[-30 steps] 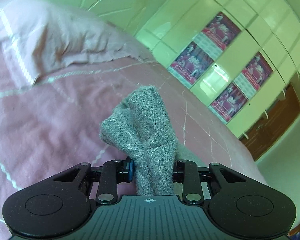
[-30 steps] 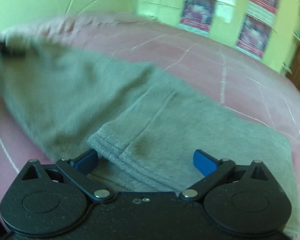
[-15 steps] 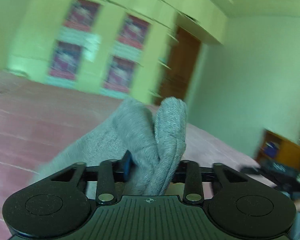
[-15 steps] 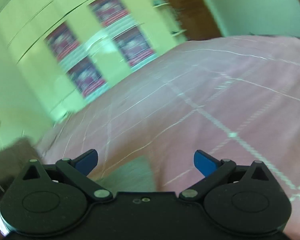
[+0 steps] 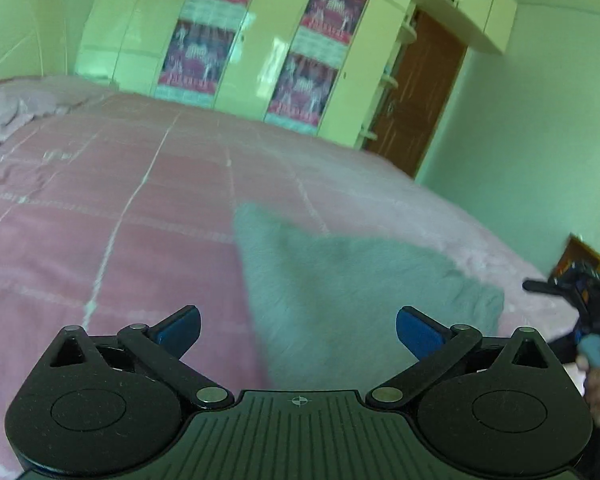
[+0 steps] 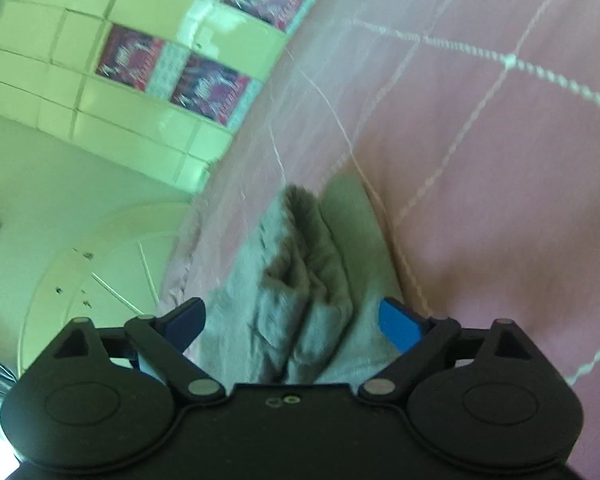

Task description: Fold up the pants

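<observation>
Grey pants (image 5: 352,280) lying flat on pink bed (image 5: 120,208). Left gripper (image 5: 298,332) and right gripper (image 6: 292,320) both hovering spread wide, gripping nothing.

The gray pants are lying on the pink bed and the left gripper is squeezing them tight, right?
Not quite. The left gripper is open, its blue fingers spread apart with nothing between them, as the left wrist view shows. The rest is right: the gray pants do lie on the pink bed.
</observation>
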`<state>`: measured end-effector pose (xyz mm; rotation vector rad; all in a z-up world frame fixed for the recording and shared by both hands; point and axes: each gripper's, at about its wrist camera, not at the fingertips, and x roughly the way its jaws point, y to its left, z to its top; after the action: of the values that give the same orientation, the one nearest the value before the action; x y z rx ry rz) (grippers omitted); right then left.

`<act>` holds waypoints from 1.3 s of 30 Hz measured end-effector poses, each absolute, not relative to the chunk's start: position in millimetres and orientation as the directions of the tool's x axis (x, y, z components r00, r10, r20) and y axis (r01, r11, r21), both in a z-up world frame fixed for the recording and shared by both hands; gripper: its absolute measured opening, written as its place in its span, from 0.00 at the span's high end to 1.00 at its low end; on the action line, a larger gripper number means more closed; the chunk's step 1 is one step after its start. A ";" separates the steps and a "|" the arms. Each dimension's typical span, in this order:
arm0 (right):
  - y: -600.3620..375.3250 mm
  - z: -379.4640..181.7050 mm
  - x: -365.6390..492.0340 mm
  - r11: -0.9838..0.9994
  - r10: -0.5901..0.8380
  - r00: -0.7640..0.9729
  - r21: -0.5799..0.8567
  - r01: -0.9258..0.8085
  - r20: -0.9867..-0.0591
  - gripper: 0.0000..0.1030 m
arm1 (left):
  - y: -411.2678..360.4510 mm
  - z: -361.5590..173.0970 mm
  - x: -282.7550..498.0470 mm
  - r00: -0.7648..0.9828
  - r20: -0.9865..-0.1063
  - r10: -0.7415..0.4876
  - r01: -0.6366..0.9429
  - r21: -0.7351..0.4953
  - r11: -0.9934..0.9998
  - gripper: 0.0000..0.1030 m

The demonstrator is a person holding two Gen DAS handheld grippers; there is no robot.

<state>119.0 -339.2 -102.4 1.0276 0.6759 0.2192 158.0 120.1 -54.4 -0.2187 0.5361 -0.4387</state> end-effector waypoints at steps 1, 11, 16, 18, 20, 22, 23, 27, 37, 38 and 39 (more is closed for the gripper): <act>-337.9 -102.4 119.9 0.520 0.472 0.778 0.844 0.135 -0.415 0.16 | 125.7 -57.6 151.4 0.760 -0.456 -0.464 0.357 -0.304 0.883 0.00; -323.0 -93.6 125.6 0.509 0.486 0.761 0.847 0.153 -0.429 0.33 | 101.2 -77.0 135.7 0.716 -0.577 -0.393 0.369 -0.165 0.915 0.00; -314.4 -99.0 127.1 0.489 0.503 0.764 0.862 0.135 -0.404 0.33 | 103.3 -82.1 149.9 0.744 -0.583 -0.327 0.261 -0.197 0.945 0.00; -311.9 -98.7 129.1 0.497 0.489 0.776 0.859 0.127 -0.398 0.30 | 100.8 -83.3 146.3 0.754 -0.575 -0.316 0.243 -0.204 0.949 0.00; -308.9 -97.5 135.0 0.522 0.473 0.779 0.843 0.130 -0.412 0.29 | 101.0 -84.8 144.5 0.759 -0.576 -0.305 0.216 -0.219 0.951 0.00; -300.5 -90.5 139.6 0.583 0.443 0.774 0.801 0.134 -0.452 0.32 | 101.4 -84.9 140.1 0.764 -0.573 -0.295 0.191 -0.236 0.953 0.00; -294.9 -84.8 140.9 0.623 0.429 0.770 0.772 0.127 -0.473 0.51 | 101.7 -84.4 137.2 0.769 -0.569 -0.292 0.181 -0.243 0.953 0.00; -279.7 -61.9 142.1 0.692 0.418 0.778 0.719 0.062 -0.469 0.62 | 97.3 -84.7 135.4 0.765 -0.560 -0.318 0.207 -0.254 0.945 0.00; -280.6 -5.9 141.3 0.617 0.478 0.823 0.784 -0.066 -0.307 0.72 | 105.2 -84.4 136.2 0.803 -0.554 -0.220 0.094 -0.246 0.965 0.05; -284.6 4.0 131.9 0.620 0.471 0.841 0.778 -0.099 -0.268 0.72 | 107.4 -82.2 133.4 0.815 -0.534 -0.224 0.094 -0.259 0.961 0.05; -288.5 10.7 120.9 0.645 0.447 0.860 0.755 -0.121 -0.244 0.72 | 105.5 -81.4 131.0 0.825 -0.526 -0.209 0.091 -0.241 0.966 0.05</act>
<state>120.9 -288.5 10.7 0.8111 0.4360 0.3352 131.0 105.5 -81.4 -0.2098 0.5805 -0.1608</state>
